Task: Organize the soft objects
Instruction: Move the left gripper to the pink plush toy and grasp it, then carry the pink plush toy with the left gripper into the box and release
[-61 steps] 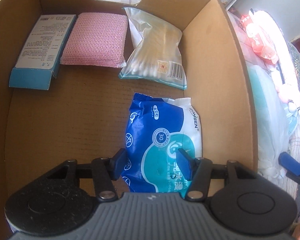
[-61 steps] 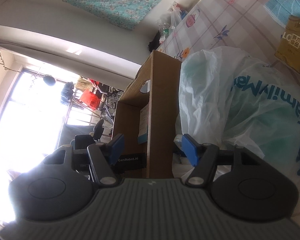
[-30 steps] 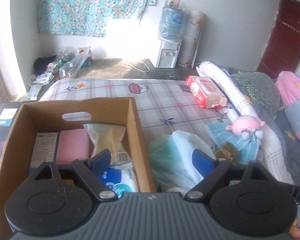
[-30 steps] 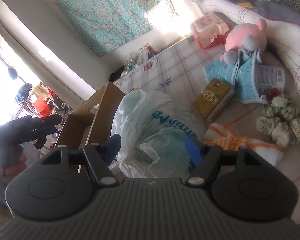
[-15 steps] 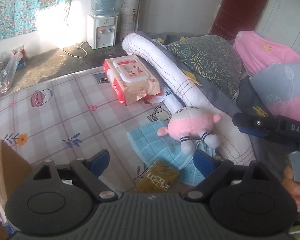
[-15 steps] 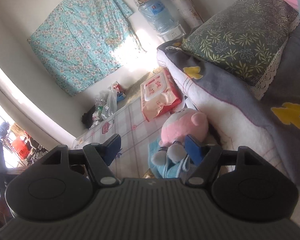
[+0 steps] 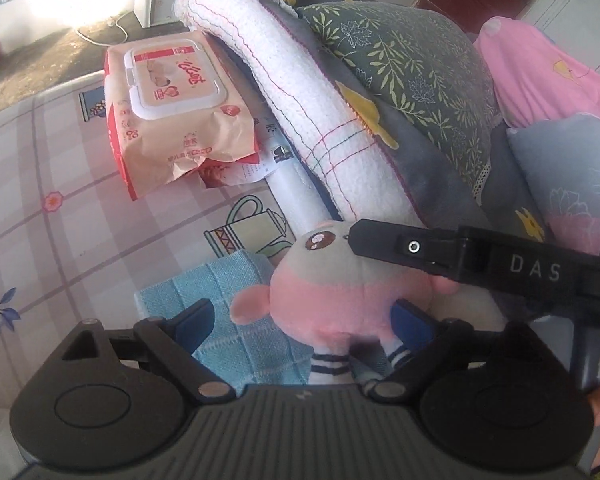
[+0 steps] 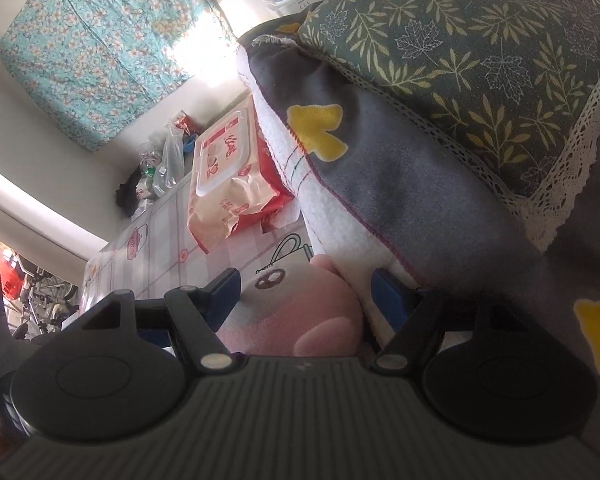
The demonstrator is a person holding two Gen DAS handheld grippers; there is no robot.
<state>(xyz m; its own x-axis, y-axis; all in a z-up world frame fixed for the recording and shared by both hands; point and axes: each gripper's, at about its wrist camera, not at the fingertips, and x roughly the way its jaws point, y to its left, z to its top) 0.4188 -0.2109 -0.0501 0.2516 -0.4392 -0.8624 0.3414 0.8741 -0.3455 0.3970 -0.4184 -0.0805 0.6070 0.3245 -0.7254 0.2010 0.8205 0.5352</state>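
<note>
Presently both grippers were gathered around the pink plush toy (image 7: 332, 292), which lay on a folded blue cloth (image 7: 228, 320) on the checked bed sheet (image 7: 60, 216), right beside the rolled white blanket (image 7: 300, 92). The left gripper (image 7: 306, 318) pointed steeply down at the toy; its jaws were opening, and the toy's body and striped legs sat between the two blue fingertips (image 7: 196, 318), with a visible gap on the left side and no pad seen pressing in. The right gripper (image 8: 304, 294) came in from the opposite side: in the left wrist view its black finger crossed over the toy's head, and in the right wrist view the pink head filled the space between its blue pads (image 8: 226, 292). Whether those pads were touching the plush could not be told; no squeeze showed, and the jaws stood apart. Behind the toy, a red-and-peach pack of wet wipes (image 7: 172, 116) rested on the sheet, near the blanket. A leaf-patterned green pillow (image 7: 404, 68) lay on the grey bedding beyond.
</note>
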